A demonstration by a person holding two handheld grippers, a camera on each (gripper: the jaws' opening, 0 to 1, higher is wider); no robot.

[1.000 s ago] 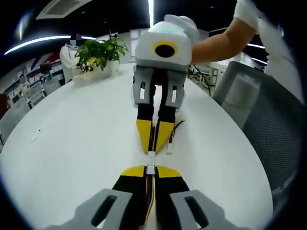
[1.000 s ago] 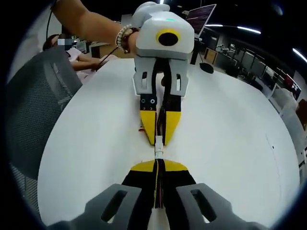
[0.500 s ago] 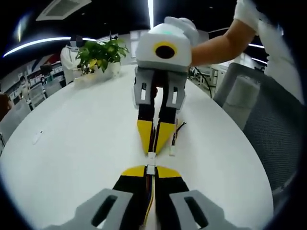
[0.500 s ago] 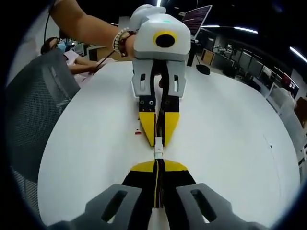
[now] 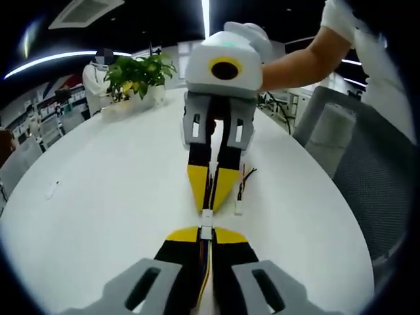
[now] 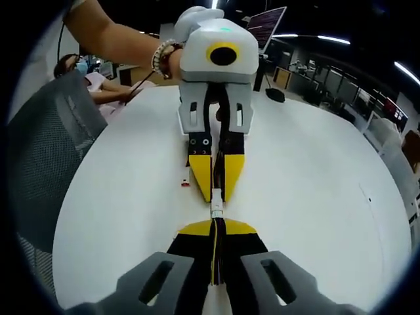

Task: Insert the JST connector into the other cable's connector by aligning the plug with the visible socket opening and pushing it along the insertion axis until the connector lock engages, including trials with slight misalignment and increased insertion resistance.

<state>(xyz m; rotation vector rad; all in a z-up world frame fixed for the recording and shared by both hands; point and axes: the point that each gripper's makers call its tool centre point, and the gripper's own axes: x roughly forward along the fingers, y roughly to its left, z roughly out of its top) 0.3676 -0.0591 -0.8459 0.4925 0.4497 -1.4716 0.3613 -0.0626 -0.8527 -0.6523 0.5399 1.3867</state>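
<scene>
JST connector [image 5: 206, 231], small and white with thin coloured wires behind, sits pinched at the left gripper [image 5: 206, 235] tips, meeting the other cable's connector [image 5: 207, 212], clamped in the right gripper [image 5: 208, 205], above the white table [image 5: 111, 197].

Bright overhead strips, sharp, fisheye-warped edges

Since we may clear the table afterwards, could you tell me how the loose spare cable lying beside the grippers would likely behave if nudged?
The spare cable looks thin and kinked, so probably floppy. Its small white plug suggests it is light and would likely slide on the smooth table.
</scene>
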